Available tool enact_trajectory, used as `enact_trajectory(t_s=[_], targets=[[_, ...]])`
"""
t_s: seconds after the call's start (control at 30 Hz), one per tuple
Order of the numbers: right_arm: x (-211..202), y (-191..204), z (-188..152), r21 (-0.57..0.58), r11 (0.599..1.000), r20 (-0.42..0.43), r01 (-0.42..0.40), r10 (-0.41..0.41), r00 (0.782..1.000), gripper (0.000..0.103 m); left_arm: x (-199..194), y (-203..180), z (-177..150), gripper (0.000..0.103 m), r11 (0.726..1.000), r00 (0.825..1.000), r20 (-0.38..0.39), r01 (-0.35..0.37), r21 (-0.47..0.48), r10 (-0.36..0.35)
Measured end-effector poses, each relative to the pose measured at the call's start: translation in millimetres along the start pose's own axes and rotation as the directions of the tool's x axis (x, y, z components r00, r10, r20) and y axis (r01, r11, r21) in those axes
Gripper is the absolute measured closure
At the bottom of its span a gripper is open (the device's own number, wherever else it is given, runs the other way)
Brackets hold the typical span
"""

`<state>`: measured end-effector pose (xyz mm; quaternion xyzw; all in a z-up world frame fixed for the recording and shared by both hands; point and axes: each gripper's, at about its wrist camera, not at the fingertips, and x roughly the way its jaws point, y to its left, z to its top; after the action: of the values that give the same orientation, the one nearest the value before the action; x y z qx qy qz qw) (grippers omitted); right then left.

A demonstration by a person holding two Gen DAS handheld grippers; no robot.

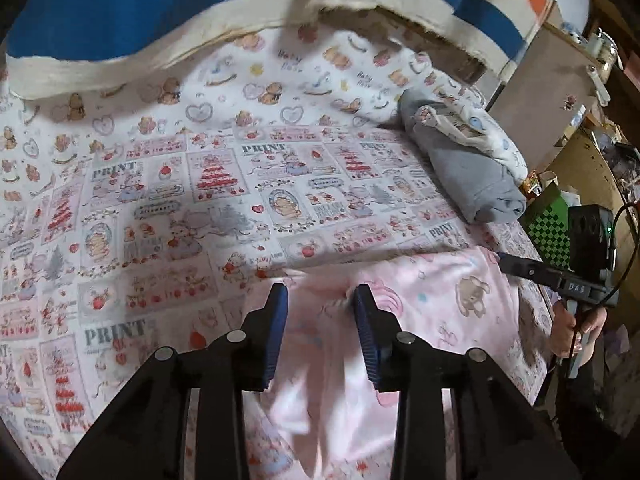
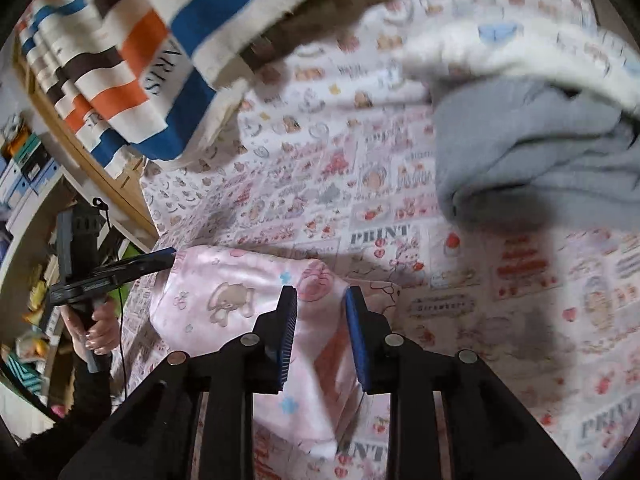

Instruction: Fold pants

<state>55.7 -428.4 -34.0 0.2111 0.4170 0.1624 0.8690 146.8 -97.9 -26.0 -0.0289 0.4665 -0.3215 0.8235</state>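
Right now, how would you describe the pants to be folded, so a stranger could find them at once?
Look at the bed sheet printed with "PRINT" and strawberries. At its near edge lie the pants, soft pale pink with a bunny design. The other clothes, a grey bundle farther back, are not pink.

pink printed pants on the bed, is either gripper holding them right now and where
Neither holds them. The left gripper and right gripper both stand open over the pink printed pants, pads clear of the cloth, which lies on the patterned bedsheet.
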Motion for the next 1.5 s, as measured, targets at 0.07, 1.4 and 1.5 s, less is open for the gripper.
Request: enact_trajectory(t_s=[0.07, 1.4, 1.5], targets=[[8, -3, 1, 0.004, 1.000, -0.008, -0.018, 0.018, 1.000, 0.076, 7, 5, 2, 0.076, 0.998, 0.999, -0.014, 0.042, -0.035, -0.043], [-1, 15, -5, -0.108, 0.978, 0.114, 0.176, -0.164, 0.980, 0.100, -6, 22, 9, 0.103, 0.995, 0.997, 0.047, 0.063, -0.083, -0.059], [-13, 18, -4, -0.085, 0.980, 0.177, 0.181, -0.164, 0.971, 0.100, -25, 26, 12, 0.103, 0.995, 0.994, 0.099, 0.056, -0.077, -0.048]])
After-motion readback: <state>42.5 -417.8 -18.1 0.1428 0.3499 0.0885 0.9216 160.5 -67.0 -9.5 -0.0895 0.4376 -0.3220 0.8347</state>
